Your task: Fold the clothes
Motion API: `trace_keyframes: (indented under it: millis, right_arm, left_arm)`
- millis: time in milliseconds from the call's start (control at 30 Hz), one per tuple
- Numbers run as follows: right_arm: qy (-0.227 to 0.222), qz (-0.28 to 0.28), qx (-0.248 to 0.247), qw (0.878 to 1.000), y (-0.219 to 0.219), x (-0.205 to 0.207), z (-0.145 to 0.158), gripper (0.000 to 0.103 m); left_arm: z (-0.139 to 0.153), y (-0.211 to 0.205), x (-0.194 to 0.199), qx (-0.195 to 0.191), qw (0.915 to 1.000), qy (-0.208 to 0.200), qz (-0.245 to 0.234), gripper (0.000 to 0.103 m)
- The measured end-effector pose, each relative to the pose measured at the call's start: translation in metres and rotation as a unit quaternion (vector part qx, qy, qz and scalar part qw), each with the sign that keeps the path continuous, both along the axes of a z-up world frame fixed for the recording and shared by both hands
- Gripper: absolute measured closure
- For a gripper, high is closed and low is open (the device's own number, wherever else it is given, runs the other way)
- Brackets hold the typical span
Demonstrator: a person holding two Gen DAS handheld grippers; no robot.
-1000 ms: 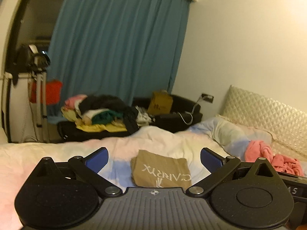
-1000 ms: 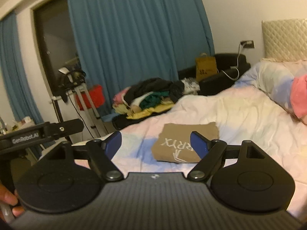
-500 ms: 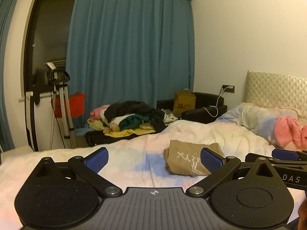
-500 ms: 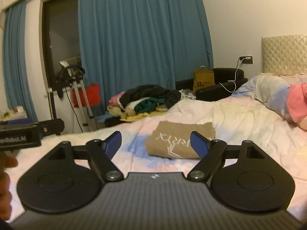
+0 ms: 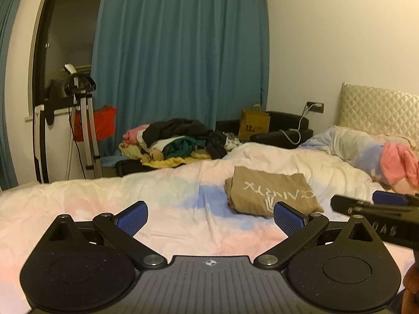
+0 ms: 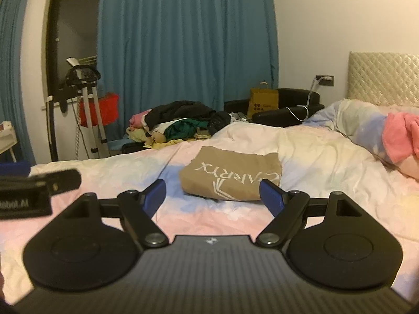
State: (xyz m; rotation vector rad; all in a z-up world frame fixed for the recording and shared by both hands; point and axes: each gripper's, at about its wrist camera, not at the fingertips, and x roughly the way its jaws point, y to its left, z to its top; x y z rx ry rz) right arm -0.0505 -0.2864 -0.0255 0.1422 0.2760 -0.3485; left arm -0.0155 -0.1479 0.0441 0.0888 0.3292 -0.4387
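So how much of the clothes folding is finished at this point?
One piece looks done: the tan shirt lies folded in a neat rectangle on the bed. Nothing is in hand: the left tool and right tool are both open and empty, short of the shirt. Left to do: the pile of clothes beyond the bed and a crumpled pink garment near the headboard appear unfolded.

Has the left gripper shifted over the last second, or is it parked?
Yes. The left gripper swung left and back: the folded tan shirt, earlier centred between its fingers, now lies off its right finger, smaller against the blue curtain.
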Motion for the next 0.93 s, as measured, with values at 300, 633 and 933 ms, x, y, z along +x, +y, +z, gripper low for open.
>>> trace_keyframes:
  millis: [300,633,933]
  right_arm:
    - [0.011,-0.018,0.001,1.000,-0.0020,0.0021,-0.0035,0.023]
    - [0.010,-0.015,0.021,1.000,-0.0059,-0.0004,-0.0037,0.023]
    - [0.000,-0.017,0.018,1.000,-0.0047,-0.0048,-0.0036,0.023]
  left_arm:
    - [-0.0069,-0.0026,0.0047,0.005,0.9999,0.013,-0.001,0.000]
    - [-0.0067,-0.0025,0.0041,0.006,0.9999,0.012,0.005,0.000]
    - [-0.0085,-0.0030,0.0032,0.005,0.9999,0.014,0.007,0.000]
